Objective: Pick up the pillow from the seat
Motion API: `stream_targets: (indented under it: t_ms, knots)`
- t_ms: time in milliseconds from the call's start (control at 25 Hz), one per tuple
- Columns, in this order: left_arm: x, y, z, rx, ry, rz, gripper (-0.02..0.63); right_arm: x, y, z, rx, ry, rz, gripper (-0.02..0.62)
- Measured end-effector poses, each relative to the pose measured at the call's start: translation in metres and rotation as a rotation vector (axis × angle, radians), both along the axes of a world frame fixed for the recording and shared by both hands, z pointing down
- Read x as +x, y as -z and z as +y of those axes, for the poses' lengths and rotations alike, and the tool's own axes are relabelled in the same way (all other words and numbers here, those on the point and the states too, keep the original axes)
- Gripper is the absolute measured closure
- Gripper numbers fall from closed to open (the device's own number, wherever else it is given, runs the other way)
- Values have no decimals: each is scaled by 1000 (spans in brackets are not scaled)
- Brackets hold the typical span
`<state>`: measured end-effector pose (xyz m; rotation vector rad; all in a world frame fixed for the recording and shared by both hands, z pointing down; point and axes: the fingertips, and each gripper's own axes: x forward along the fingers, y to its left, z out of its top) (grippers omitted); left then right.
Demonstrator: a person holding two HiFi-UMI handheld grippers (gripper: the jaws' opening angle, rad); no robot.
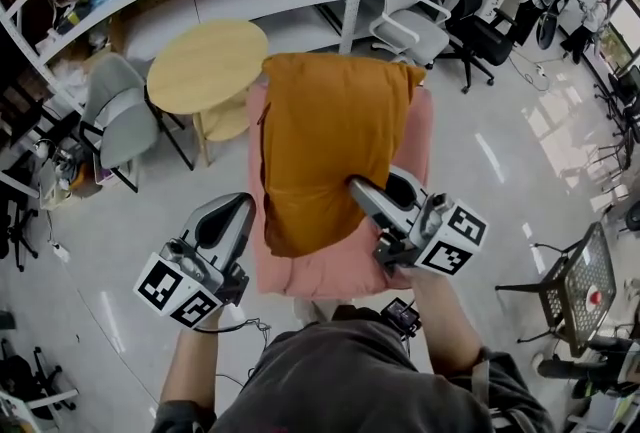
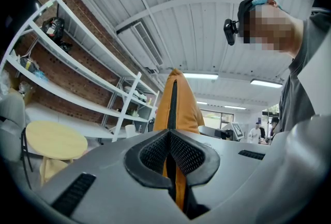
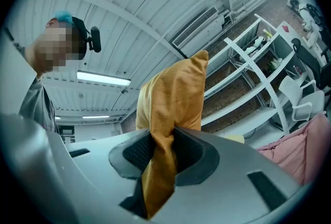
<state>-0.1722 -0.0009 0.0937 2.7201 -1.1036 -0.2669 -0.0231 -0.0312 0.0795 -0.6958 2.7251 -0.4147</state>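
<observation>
Pillow (image 1: 330,141): orange, rectangular, soft matte cover, held up over the pink padded chair (image 1: 335,273); clearance from the chair not confirmed. Left gripper (image 1: 243,206) is clamped on the zipped edge, right gripper (image 1: 358,189) on a bunched fold. Recommend raising both sides evenly, straight above the chair; thin pinches may slip.

Both grippers clamped on the pillow (image 1: 330,141), arms out in front.
Left gripper (image 1: 240,211) has its jaws almost together, pinching a thin pillow edge. Right gripper (image 1: 362,189) has its jaws slightly apart, with bunched fabric pressed between the pads. Left forearm (image 1: 190,361) and right forearm (image 1: 445,331) are bare and reach forward; the gripper tips angle inward.
</observation>
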Motion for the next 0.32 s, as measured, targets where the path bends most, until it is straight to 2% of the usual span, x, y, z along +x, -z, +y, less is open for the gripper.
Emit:
stream_targets:
  t_ms: [320]
  knots:
    - [-1, -2, -4, -6, 0, 5, 597, -1, -3, -4, -3, 1, 11, 486]
